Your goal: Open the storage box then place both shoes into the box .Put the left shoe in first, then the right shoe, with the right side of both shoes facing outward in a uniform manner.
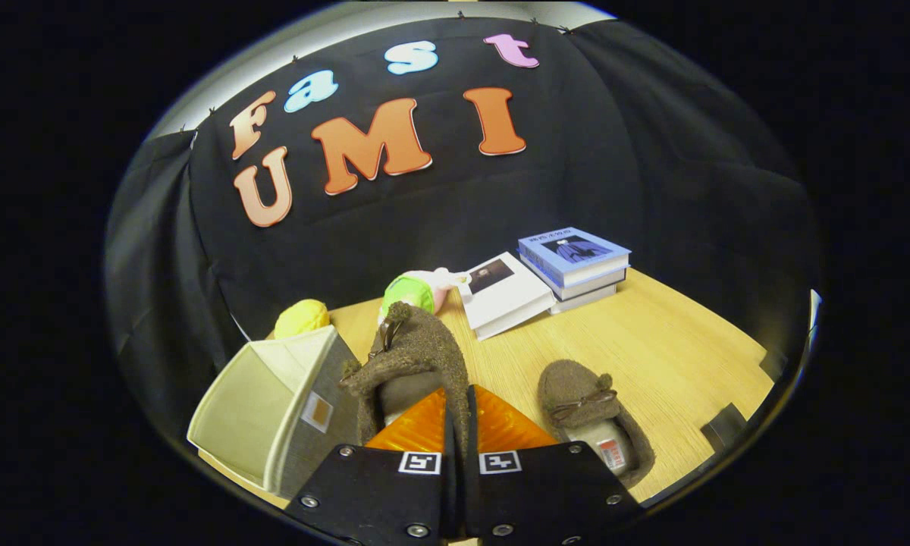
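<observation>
Brown fuzzy moccasin slipper with a small bow (413, 356) hangs off the wooden table (652, 341), its collar edge pinched between the gripper (459, 425) fingers, which are closed together on it. Cream fabric storage box with grey side (273, 402) stands open just beside it. Second matching slipper (591, 417) lies on the table at the other side of the fingers.

Risk, by my reckoning: the grip is on thin fabric only, so the slipper may swing, twist or slip out, and land facing the wrong way.

Writing: the box tag, the slipper insole label and the stacked book (576, 258) covers are too small to read.
</observation>
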Available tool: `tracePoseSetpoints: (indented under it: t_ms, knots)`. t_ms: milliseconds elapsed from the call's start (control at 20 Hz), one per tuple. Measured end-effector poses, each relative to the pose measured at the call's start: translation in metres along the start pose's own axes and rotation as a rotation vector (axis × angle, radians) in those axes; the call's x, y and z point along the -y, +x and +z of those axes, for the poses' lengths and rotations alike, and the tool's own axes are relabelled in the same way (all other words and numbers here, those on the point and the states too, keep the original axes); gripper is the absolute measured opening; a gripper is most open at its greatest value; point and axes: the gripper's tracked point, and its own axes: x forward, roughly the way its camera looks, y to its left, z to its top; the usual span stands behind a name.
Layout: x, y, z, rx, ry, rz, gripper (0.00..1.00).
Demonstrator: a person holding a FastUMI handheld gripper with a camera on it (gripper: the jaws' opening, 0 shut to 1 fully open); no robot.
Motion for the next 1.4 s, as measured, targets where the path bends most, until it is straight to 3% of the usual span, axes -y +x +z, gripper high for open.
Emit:
tracePoseSetpoints:
  t_ms: [300,650,1000,1300,1400]
  knots:
    - [-0.064,-0.01,0.03,0.034,0.074,0.091,0.04]
    - [-0.161,0.001,-0.008,-0.07,0.149,0.212,0.04]
    - [-0.22,0.016,-0.058,-0.162,0.154,0.227,0.04]
    - [-0.233,0.016,-0.088,-0.203,0.15,0.208,0.05]
    - [-0.242,0.01,-0.082,-0.194,0.142,0.243,0.24]
